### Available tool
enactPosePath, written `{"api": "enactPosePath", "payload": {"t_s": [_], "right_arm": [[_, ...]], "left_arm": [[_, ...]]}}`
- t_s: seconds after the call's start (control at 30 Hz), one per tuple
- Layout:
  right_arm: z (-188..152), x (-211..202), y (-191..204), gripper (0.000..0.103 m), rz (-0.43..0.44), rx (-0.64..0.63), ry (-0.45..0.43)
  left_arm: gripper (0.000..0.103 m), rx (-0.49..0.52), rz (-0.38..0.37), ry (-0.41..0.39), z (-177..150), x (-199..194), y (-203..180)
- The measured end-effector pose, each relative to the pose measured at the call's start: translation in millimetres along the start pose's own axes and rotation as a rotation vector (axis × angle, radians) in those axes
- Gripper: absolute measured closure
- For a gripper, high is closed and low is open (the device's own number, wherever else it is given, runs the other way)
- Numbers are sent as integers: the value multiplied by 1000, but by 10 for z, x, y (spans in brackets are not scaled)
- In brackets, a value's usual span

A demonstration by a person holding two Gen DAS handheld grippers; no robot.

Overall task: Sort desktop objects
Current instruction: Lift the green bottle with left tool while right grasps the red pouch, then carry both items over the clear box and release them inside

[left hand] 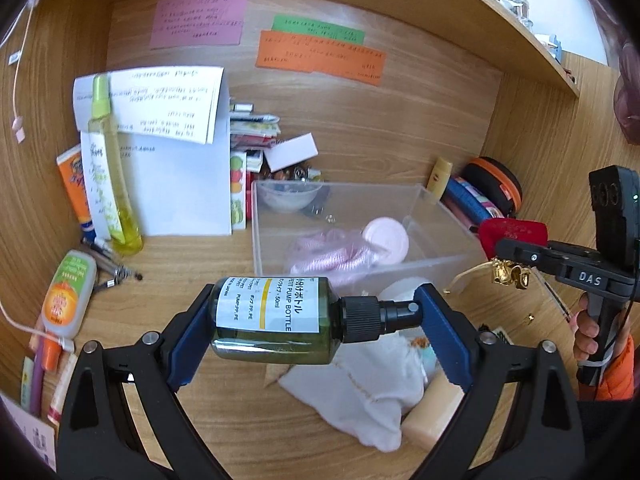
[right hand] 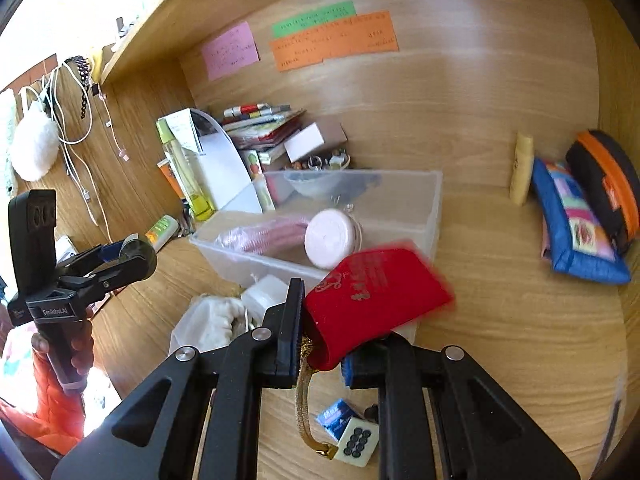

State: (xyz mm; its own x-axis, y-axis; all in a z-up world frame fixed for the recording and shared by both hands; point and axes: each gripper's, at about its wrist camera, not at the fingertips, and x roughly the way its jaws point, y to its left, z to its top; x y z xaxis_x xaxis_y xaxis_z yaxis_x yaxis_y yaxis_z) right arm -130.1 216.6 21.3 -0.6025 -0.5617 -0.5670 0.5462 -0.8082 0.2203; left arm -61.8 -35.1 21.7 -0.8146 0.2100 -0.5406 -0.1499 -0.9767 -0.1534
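1. I have the green pump bottle (left hand: 272,318) lying crosswise between the blue pads of my left tool (left hand: 316,332), base against one pad and black spray cap against the other; the tool is clamped on it and it hangs above the surface (left hand: 192,276).
2. My right tool (right hand: 324,340) is closed tight on the mouth end of a red pouch (right hand: 376,292), which sticks forward and up from the pads, its gold cord (right hand: 304,408) dangling beneath.
3. From the left camera, the right tool (left hand: 508,252) sits to the right of the clear plastic bin (left hand: 440,216), with the red pouch (left hand: 512,232) just beside the bin's near right corner.
4. The bin holds a pink round case (left hand: 386,240) and a pink striped bundle (left hand: 332,256); a small bowl (left hand: 286,196) is at its back.
5. Below the bottle lie a white cloth (left hand: 372,392) and a beige bar (left hand: 432,420).
6. Farther left stand a tall yellow spray bottle (left hand: 110,168) and folded papers (left hand: 180,152).
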Motion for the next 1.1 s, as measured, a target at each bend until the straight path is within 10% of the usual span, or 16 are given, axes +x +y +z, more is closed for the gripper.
{"api": "enactPosePath", "payload": {"t_s": [1.1], "right_arm": [[877,759,14,89,-68,-116,-2]], "left_arm": [[7,62,21,9,862,828,-174]]}}
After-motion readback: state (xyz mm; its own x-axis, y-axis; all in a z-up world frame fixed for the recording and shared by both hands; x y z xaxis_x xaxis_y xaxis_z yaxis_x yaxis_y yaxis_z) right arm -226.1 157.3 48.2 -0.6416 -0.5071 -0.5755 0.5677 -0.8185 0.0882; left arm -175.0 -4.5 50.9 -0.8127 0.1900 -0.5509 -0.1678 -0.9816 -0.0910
